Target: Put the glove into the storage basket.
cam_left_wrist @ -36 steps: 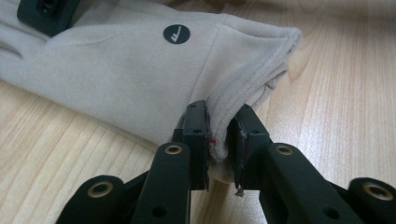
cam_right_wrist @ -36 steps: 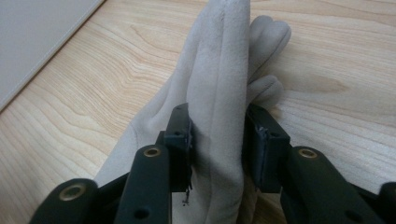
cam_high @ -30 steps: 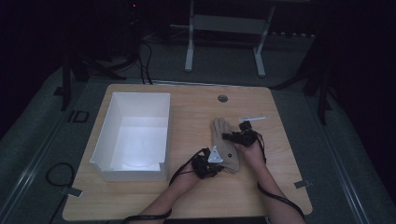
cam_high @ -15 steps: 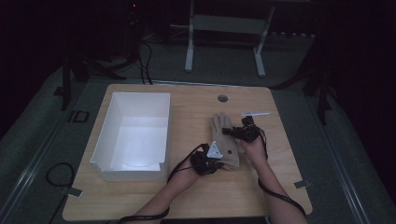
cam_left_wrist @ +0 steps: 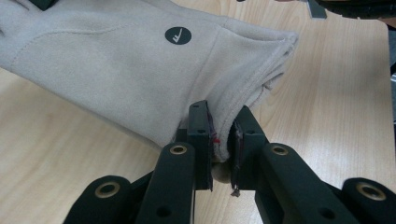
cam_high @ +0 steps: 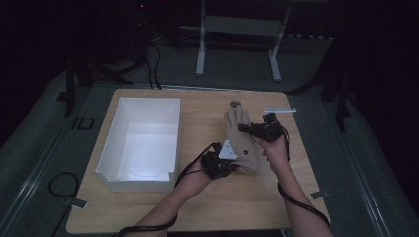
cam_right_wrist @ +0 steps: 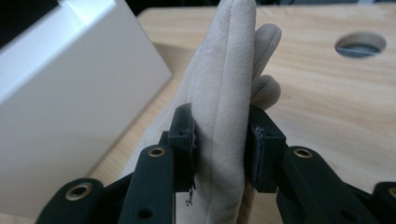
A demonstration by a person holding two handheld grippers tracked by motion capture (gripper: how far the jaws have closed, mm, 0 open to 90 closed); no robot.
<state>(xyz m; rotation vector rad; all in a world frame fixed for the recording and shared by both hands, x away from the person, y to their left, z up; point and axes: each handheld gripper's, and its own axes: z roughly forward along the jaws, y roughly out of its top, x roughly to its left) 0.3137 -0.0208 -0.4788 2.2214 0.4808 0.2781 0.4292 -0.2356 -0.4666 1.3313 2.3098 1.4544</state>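
Observation:
A beige suede glove [cam_high: 240, 138] hangs stretched between my two grippers, just above the wooden table [cam_high: 207, 207]. My left gripper [cam_high: 228, 165] is shut on the glove's cuff edge [cam_left_wrist: 223, 140]; a round dark logo [cam_left_wrist: 178, 35] marks the cuff. My right gripper [cam_high: 245, 127] is shut on the finger end of the glove [cam_right_wrist: 222, 116], with the fingertips sticking out past its jaws.
An open white box [cam_high: 143, 140] stands on the left half of the table; its wall [cam_right_wrist: 70, 93] is close beside the glove. A round cable hole [cam_high: 235, 103] and a thin pale strip [cam_high: 279, 110] lie at the table's far side. Dark floor surrounds the table.
Both grippers have risen together and the glove has come up off the tabletop with them. The grips on cuff and fingers look unchanged.

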